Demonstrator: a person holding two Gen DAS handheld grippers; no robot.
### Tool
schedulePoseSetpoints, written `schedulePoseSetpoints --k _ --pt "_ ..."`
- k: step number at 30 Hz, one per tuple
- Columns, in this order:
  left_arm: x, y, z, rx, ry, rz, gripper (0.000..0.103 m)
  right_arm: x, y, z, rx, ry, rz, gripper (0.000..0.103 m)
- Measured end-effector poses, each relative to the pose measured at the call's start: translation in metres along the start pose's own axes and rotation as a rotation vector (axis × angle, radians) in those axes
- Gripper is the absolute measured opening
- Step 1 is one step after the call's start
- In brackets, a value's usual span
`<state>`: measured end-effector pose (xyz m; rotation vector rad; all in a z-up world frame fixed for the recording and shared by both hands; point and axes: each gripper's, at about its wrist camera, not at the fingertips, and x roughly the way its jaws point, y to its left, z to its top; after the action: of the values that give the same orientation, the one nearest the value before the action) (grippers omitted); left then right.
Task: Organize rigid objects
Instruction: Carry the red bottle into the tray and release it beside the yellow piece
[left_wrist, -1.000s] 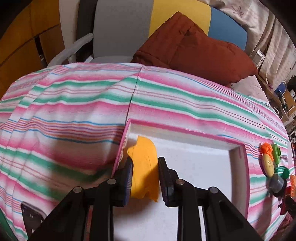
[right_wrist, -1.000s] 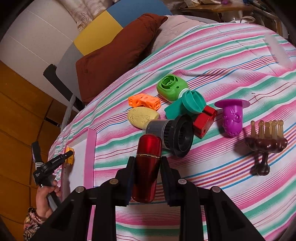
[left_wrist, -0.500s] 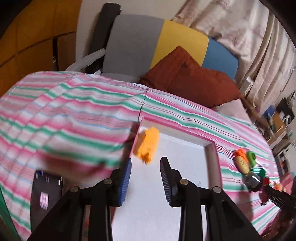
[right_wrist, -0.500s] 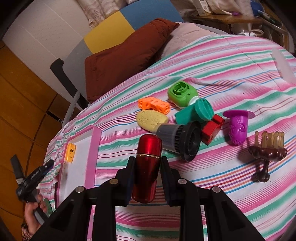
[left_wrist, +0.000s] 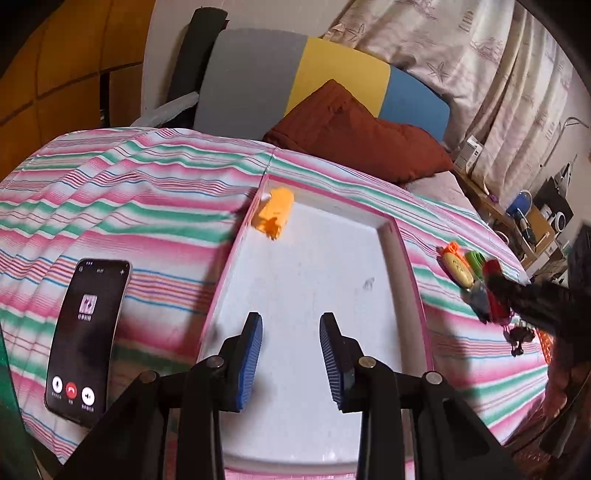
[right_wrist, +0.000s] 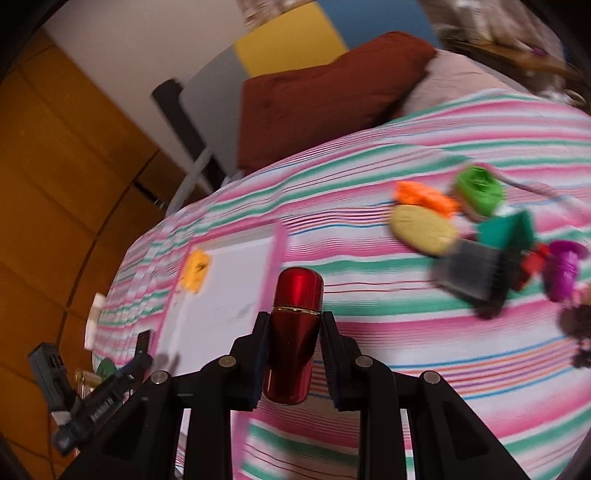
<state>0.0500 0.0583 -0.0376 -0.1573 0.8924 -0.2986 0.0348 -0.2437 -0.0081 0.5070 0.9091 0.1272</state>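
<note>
A white tray with a pink rim (left_wrist: 406, 258) lies on the striped cloth. An orange-yellow block (left_wrist: 274, 216) rests in its far left corner. My left gripper (left_wrist: 291, 321) hangs open over the tray's near part, with nothing between its blue pads. My right gripper (right_wrist: 295, 321) is shut on a shiny red cylinder (right_wrist: 297, 295), held in the air just right of the tray rim (right_wrist: 275, 254). In the left wrist view the red cylinder (left_wrist: 493, 273) comes in from the right over the toy pile.
A phone (left_wrist: 86, 336) with a lit screen lies left of the tray. A yellow oval (right_wrist: 423, 229), an orange piece (right_wrist: 424, 197), a green part (right_wrist: 480, 190), a grey-black cylinder (right_wrist: 469, 273) and a purple cup (right_wrist: 563, 269) lie together on the right. A brown cushion (left_wrist: 354, 136) sits behind.
My left gripper let go of the orange-yellow block and drew back from it, bringing the phone into view. My right gripper carried the red cylinder left, away from the toys and up to the tray.
</note>
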Motion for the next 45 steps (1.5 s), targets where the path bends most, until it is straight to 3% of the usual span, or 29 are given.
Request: schedulePoseSetpoints --k 4,10,19,33,45 --pt "-0.01 0.002 -0.009 0.012 -0.016 -0.005 0.032 0.03 0.044 0.005 -0.071 0.035 0.024 0.027" --pt "-0.025 0.002 -0.016 0.05 -0.048 -0.001 0.032 0.088 0.087 0.014 -0.154 0.102 -0.019 0.027" --pt "-0.035 0.014 -0.017 0.039 -0.069 0.006 0.032 0.151 0.095 0.032 -0.147 0.182 -0.113 0.027" --pt "-0.042 0.036 -0.014 -0.014 -0.087 0.02 0.032 0.185 0.11 0.045 -0.16 0.183 -0.189 0.027" --pt "-0.048 0.043 -0.013 -0.044 -0.104 0.02 0.032 0.183 0.122 0.045 -0.235 0.159 -0.22 0.027"
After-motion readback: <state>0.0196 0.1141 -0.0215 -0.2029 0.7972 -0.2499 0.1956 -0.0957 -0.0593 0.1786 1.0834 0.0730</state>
